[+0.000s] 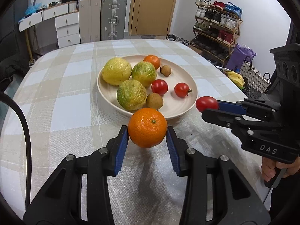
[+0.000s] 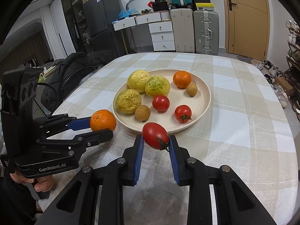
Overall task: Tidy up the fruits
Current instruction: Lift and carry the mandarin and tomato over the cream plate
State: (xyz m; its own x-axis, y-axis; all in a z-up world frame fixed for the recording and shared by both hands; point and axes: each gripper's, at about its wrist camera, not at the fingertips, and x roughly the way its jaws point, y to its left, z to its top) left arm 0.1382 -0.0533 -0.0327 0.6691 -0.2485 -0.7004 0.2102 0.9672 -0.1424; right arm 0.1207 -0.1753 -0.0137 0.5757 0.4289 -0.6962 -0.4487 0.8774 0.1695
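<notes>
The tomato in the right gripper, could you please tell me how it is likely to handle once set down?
The tomato looks smooth and glossy, so it may slip between the right gripper pads. Being rounded, it would probably roll on the plate. Its thin skin likely bruises under a hard squeeze.

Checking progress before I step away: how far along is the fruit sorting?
Eight fruits already sit on the plate. In hand: the left gripper holds a tangerine, the right gripper a tomato, both near the rim. Left: setting those two down.

Home: shoe rack point(image 1: 217, 28), suitcases point(image 2: 195, 31), drawers point(image 2: 162, 35), checked tablecloth point(image 2: 234, 103).
</notes>
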